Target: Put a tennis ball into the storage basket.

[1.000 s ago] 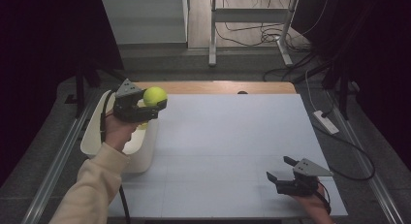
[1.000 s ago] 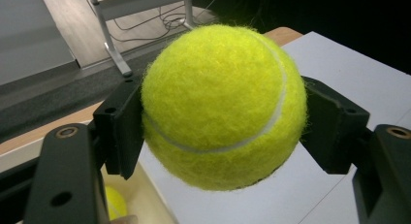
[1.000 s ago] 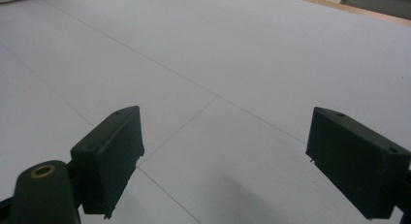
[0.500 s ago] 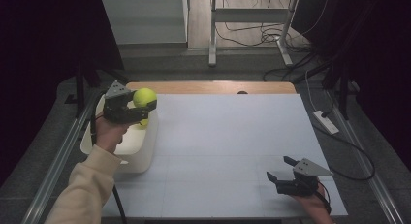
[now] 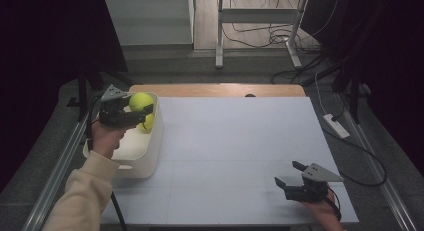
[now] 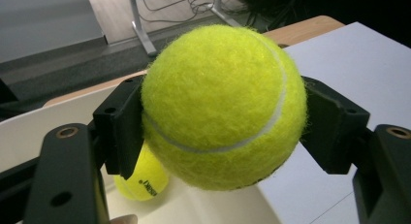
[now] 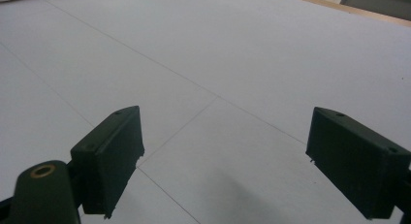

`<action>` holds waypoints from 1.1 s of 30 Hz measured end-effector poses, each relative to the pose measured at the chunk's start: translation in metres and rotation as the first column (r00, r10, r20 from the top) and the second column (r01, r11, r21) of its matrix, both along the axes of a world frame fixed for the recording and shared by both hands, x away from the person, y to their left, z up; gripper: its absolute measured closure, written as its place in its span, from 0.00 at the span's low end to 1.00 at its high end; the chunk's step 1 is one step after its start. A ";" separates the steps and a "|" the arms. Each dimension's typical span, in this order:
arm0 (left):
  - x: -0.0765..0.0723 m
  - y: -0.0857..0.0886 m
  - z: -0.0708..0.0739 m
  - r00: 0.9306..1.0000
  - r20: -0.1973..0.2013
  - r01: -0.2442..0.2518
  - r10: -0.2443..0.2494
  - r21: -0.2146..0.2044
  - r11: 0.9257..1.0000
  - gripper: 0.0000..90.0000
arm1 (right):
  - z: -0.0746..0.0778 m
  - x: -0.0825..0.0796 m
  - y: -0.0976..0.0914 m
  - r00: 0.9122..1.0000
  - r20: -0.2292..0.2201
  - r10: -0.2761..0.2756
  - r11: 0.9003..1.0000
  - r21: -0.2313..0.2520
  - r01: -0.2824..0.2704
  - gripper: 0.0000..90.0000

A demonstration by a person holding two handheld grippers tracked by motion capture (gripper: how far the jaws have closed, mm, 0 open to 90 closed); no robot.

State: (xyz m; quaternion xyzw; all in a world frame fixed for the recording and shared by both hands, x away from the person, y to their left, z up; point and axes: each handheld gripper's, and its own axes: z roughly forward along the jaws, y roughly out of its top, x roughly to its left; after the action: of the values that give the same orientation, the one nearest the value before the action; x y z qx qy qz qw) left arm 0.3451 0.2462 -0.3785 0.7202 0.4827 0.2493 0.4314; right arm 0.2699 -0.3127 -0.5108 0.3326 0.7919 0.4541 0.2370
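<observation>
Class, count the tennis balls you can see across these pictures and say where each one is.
2. One tennis ball is clamped between the left gripper's jaws above the white bin. A second tennis ball lies inside the bin below it. The bin's walls may hide more.

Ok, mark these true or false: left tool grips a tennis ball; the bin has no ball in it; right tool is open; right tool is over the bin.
1. The left tool grips a tennis ball: true.
2. The white bin has no ball in it: false, a second ball lies inside.
3. The right tool is open, holding nothing: true.
4. The right tool is over the bin: false, it is over the table, near the front right.
</observation>
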 end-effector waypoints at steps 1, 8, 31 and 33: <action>0.001 0.002 -0.001 1.000 -0.007 -0.003 0.003 0.000 1.000 0.30 | 0.000 0.000 0.000 1.000 0.000 0.002 1.000 0.002 -0.002 0.14; 0.003 0.006 -0.005 1.000 -0.027 -0.011 0.011 0.000 1.000 0.30 | 0.000 0.001 0.000 1.000 -0.003 0.002 1.000 0.002 -0.002 0.15; 0.021 0.012 -0.020 0.986 -0.164 -0.016 0.028 0.070 0.997 0.29 | -0.001 0.001 0.001 1.000 -0.004 0.004 1.000 -0.004 -0.004 0.14; 0.022 0.012 -0.023 0.984 -0.179 -0.013 0.026 0.073 0.997 0.29 | -0.001 0.001 0.001 1.000 -0.003 0.002 1.000 -0.003 -0.002 0.14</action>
State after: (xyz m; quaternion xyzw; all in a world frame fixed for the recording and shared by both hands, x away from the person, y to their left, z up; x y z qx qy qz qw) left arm 0.3671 0.2584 -0.4011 0.7500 0.5175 0.2046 0.3576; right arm 0.2709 -0.3115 -0.5113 0.3320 0.7934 0.4526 0.2356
